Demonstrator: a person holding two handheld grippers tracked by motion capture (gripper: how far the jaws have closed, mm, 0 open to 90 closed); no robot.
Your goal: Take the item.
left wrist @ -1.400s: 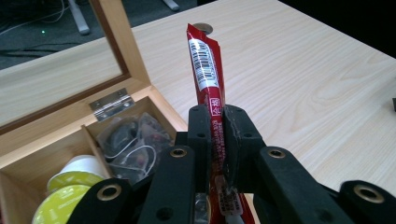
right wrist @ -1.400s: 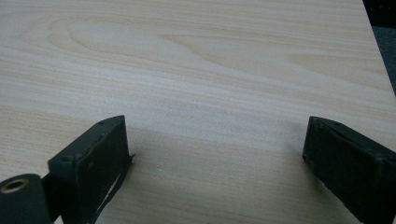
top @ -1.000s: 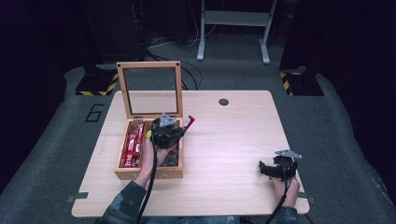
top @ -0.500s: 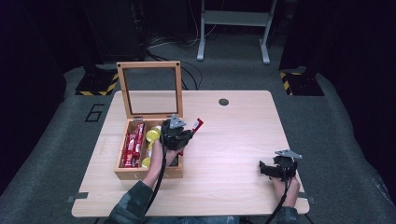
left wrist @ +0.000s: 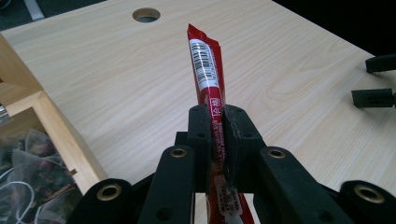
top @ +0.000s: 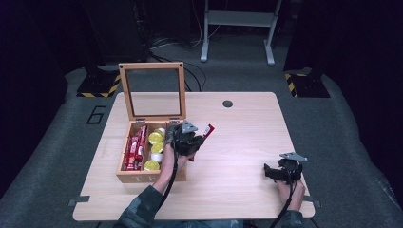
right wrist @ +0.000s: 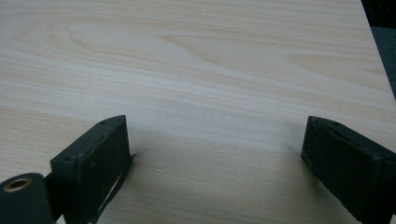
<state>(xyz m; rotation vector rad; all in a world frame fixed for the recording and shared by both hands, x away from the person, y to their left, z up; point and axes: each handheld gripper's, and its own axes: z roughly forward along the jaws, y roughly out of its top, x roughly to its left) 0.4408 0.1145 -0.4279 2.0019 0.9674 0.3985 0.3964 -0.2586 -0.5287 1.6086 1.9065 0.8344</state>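
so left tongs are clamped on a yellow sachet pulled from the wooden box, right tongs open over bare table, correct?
Not quite: the sachet is red, not yellow, with a white barcode label; the left gripper view shows it pinched between the left tongs. The yellow things are the round items in the wooden box. The rest stands: the right tongs are open over the bare table.

Table (top: 247, 142): pale wood-grain top, rounded corners, round cable hole (top: 227, 103) near the far edge. Floor (top: 342, 142): grey covering, a "6" (top: 96, 114) marked left of the table. Yellow-and-black striped blocks (top: 100, 88), possibly stand feet, at far left and far right. White metal frame (top: 237, 28) behind. Cables (top: 171, 45) trail across the floor. Surroundings dark; light falls on the table.
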